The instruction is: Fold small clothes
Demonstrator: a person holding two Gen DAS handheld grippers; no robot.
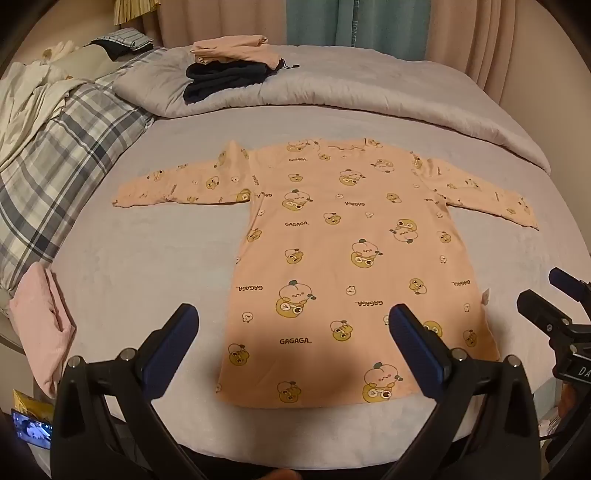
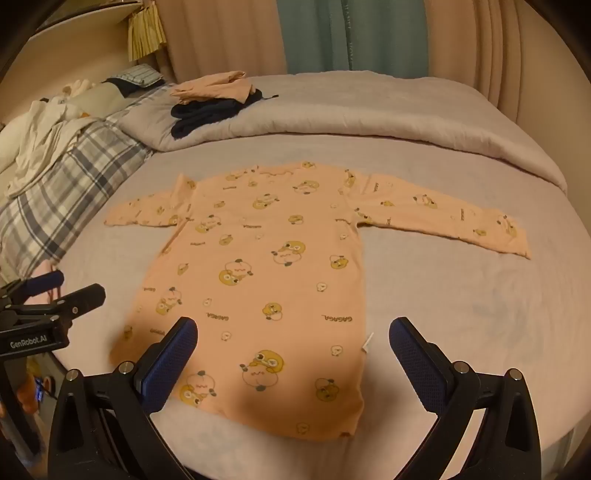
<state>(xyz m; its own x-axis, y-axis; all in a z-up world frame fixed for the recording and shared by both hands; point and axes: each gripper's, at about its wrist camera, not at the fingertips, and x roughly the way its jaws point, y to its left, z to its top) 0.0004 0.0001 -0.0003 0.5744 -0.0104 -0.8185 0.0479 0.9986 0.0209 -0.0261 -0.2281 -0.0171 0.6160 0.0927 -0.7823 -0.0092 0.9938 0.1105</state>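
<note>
Both tools hang above the near edge of the bed with their jaws spread wide and nothing between them: the left tool [image 1: 293,325] over the hem of the shirt, the right tool [image 2: 293,338] over the hem's right part, its right finger [image 2: 413,354] out past the side seam above bare sheet. Neither touches the cloth. In the left wrist view the right tool [image 1: 554,299] shows at the right border; in the right wrist view the left tool [image 2: 70,288] shows at the left border.

A peach long-sleeved shirt [image 1: 347,266] lies flat in the middle of the bed [image 1: 147,266], hem toward the near edge, neckline toward the far edge, and both sleeves spread out sideways. It is printed with yellow cartoon figures and the word GAGAGA. A small white tag [image 2: 368,341] sticks out of the right side seam near the hem.

Beyond the neckline a grey duvet [image 1: 369,85] lies bunched along the far edge. On its left part sits a stack of folded clothes [image 1: 229,70], peach ones on top of dark ones. A plaid blanket [image 1: 55,158] covers the left edge, with pale bedding heaped by the far left corner. A folded pink cloth [image 1: 40,325] rests near the near left corner. Curtains [image 1: 369,22] hang behind the bed.
</note>
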